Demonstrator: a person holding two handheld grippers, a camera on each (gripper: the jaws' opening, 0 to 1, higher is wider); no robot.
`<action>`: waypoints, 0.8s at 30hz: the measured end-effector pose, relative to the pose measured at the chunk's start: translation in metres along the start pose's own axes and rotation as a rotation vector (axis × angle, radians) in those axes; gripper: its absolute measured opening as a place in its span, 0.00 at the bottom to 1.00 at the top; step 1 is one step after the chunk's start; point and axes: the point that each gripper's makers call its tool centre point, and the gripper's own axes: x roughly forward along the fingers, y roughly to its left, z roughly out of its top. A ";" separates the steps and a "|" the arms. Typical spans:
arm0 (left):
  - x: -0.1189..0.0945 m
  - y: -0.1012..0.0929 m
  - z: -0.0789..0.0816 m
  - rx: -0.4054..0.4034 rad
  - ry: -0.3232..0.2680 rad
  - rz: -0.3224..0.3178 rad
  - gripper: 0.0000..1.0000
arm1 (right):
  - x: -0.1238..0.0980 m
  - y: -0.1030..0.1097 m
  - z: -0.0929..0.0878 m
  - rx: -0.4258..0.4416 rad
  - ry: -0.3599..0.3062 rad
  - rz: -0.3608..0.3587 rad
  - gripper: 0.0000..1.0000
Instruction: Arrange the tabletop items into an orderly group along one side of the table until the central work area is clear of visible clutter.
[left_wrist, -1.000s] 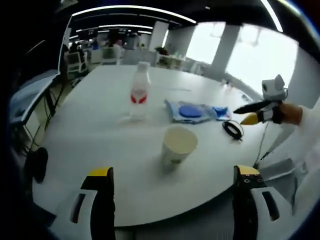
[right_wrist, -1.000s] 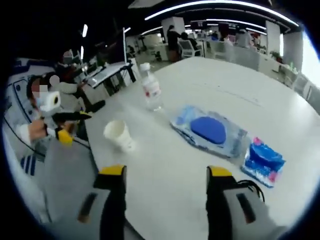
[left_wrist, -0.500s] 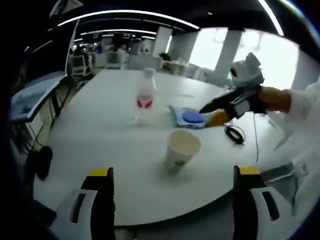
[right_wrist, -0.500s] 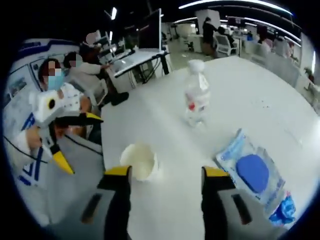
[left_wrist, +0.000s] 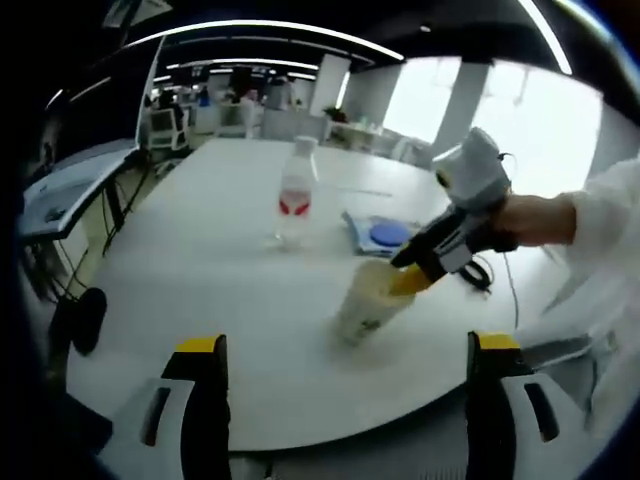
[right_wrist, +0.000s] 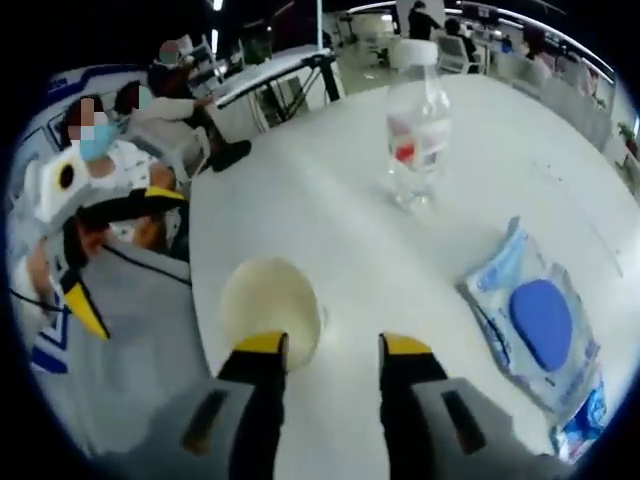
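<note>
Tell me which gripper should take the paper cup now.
Right. The right gripper is already at the paper cup rim, one jaw over its mouth. The left gripper is held back from the cup, near the table edge, jaws open.

A large white table (left_wrist: 180, 250) with a rounded edge is carrying everything. A paper cup (left_wrist: 365, 300) is tilting near the near edge, its open mouth showing pale in the right gripper view (right_wrist: 270, 305). Farther in, a clear water bottle (left_wrist: 296, 195) with a red label is standing upright. Beside it, toward the right edge, a blue wet-wipes pack (right_wrist: 540, 325) is lying flat, with a smaller blue packet (right_wrist: 585, 425) just past it. A black cable (left_wrist: 487, 275) is lying at the right edge.
</note>
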 end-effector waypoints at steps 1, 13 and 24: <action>0.000 0.000 0.000 -0.001 -0.001 0.000 0.96 | 0.001 0.000 0.002 0.010 -0.010 0.004 0.25; 0.001 0.002 0.000 -0.016 -0.007 0.007 0.96 | 0.000 0.000 0.009 0.066 -0.047 0.015 0.00; 0.002 0.002 -0.001 -0.007 0.001 0.011 0.96 | -0.020 -0.021 0.021 0.081 -0.084 -0.009 0.00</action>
